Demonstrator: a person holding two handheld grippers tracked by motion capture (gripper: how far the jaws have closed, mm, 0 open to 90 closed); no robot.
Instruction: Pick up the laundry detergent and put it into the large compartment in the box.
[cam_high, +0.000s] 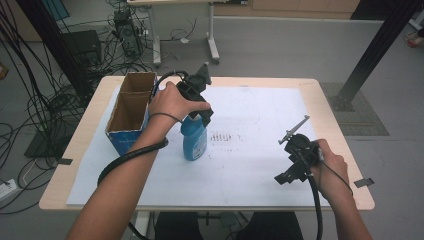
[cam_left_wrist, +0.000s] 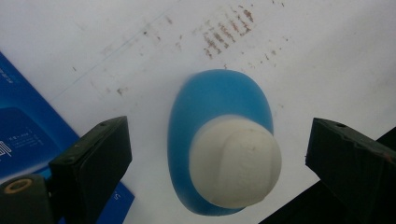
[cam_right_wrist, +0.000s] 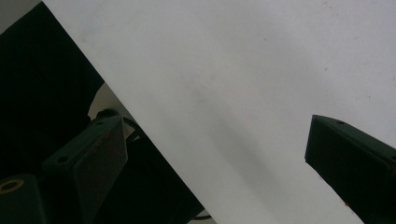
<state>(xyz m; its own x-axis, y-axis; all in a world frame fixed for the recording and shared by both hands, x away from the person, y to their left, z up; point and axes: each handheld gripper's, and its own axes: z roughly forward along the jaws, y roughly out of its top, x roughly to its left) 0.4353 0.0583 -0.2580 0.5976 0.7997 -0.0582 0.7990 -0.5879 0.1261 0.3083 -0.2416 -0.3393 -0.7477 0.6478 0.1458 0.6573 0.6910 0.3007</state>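
Note:
A blue bottle (cam_high: 194, 140) with a white cap stands upright on the white sheet (cam_high: 260, 110), just right of the box. My left gripper (cam_high: 201, 118) hangs straight over it, pointing down. In the left gripper view the white cap (cam_left_wrist: 236, 161) and the blue bottle shoulder (cam_left_wrist: 212, 95) lie between the two jaws, which stand wide apart with a gap on each side. My right gripper (cam_high: 287, 176) is held low near the table's front right, open, with bare white sheet (cam_right_wrist: 243, 70) between its jaws.
An open cardboard box (cam_high: 131, 107) with blue sides stands at the table's left, close beside the bottle; its blue side (cam_left_wrist: 23, 135) shows in the left gripper view. Faint brown marks (cam_high: 222, 136) stain the sheet. Cables and black frame posts surround the wooden table (cam_high: 327, 100).

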